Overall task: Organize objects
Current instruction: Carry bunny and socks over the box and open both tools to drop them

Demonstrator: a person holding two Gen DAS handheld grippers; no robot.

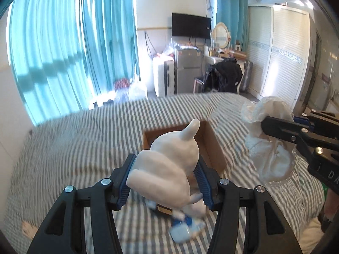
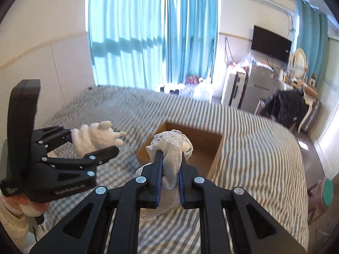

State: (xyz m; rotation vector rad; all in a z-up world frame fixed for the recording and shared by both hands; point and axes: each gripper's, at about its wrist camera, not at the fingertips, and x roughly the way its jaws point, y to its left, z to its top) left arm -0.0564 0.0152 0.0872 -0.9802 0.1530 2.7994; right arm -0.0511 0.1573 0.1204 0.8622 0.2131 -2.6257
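A: Left wrist view. What does the left tool point(image 1: 164, 182) carry?

B: A white glossy figurine point(image 1: 167, 169), rabbit-like, with one ear pointing away from the tool. The blue pads point(image 1: 125, 182) are clamped on its rounded body from both sides, and it hangs clear above the striped bed point(image 1: 74, 144). Directly ahead of the tool, beyond the figurine, stands an open cardboard box point(image 1: 211, 146). Below the tool lies a small blue-and-white packet point(image 1: 184, 230), blurred.

A: And the right tool point(image 2: 169, 176)?

B: Right wrist view: its jaws are pinched together on a white lace-trimmed cloth bundle point(image 2: 172, 148), held by a gathered fold. The cloth rises ahead of the fingertips and droops beneath them. The box point(image 2: 203, 146) sits just beyond.

A: How will each item handle?

B: The figurine looks hard, smooth and probably ceramic, thus likely slippery and breakable. The grip across its widest part seems sound; the ear should not be held. It should be lowered into the box, not dropped. The cloth appears light and limp. A pinch anywhere would hold it, though loose folds may catch on the box rim.

A: Progress?

B: Both items are lifted; neither is in the box yet.
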